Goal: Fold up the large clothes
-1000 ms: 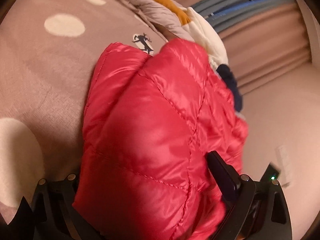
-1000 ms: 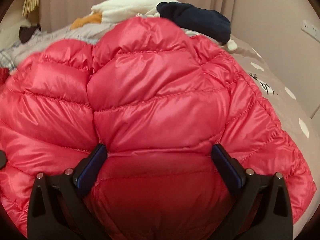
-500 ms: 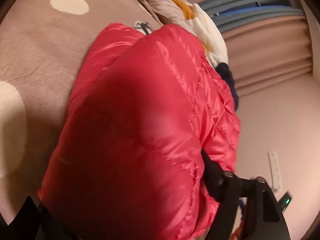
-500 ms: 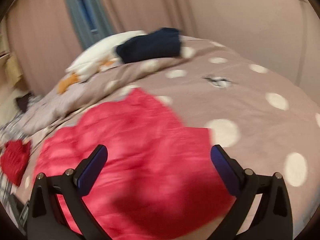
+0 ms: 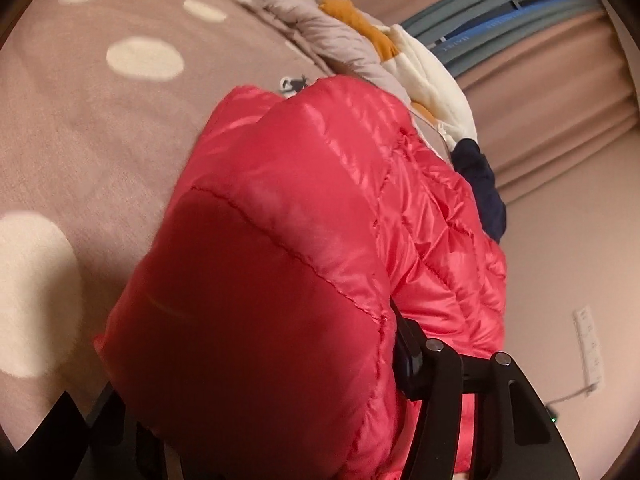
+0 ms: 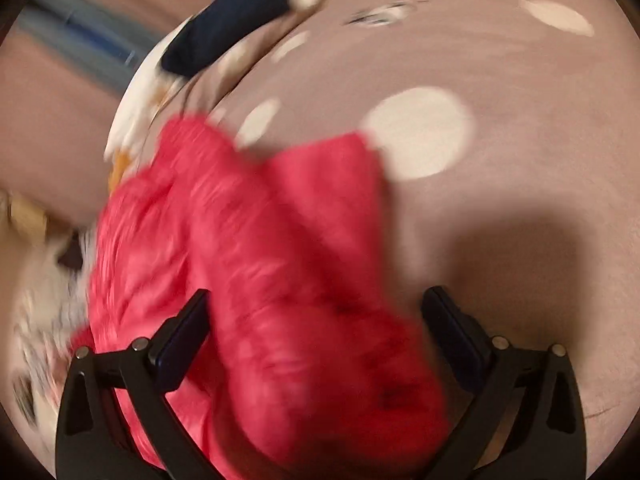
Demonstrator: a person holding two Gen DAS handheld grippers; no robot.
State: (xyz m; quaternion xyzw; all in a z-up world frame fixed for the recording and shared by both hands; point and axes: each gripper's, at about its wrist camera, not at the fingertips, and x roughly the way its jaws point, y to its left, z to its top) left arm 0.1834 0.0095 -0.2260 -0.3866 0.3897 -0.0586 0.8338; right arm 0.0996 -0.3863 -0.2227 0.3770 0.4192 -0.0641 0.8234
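Left first: the left hand-held gripper [image 5: 256, 408] is buried in the red puffer jacket [image 5: 304, 248]. Only its right finger [image 5: 408, 352] shows, pressed against the quilted fabric; the other is hidden under the bulge, so whether it is pinching the jacket or merely pushed into it cannot be told. Ahead of this gripper the jacket lies bunched on the dotted bed cover [image 5: 80, 128]. Beyond the jacket, further forward, sit a grey quilt [image 5: 320, 28], a white-and-orange cloth [image 5: 424, 80] and a dark navy garment [image 5: 480, 184].

Right: the right hand-held gripper [image 6: 316, 336] is spread wide, its two fingers well apart. The jacket [image 6: 256, 264] runs from between them forward and to the left, blurred, with nothing clamped. To the front right is bare bed cover [image 6: 520, 120], with the gripper's shadow on it.

Judging by this, a fold is mid-way: the jacket is a loose heap, not yet a flat packet. The next move probably calls for the right gripper to find an edge or sleeve and close on it, then draw it across. The fabric looks slippery and springy, so a deep bite seems wise.
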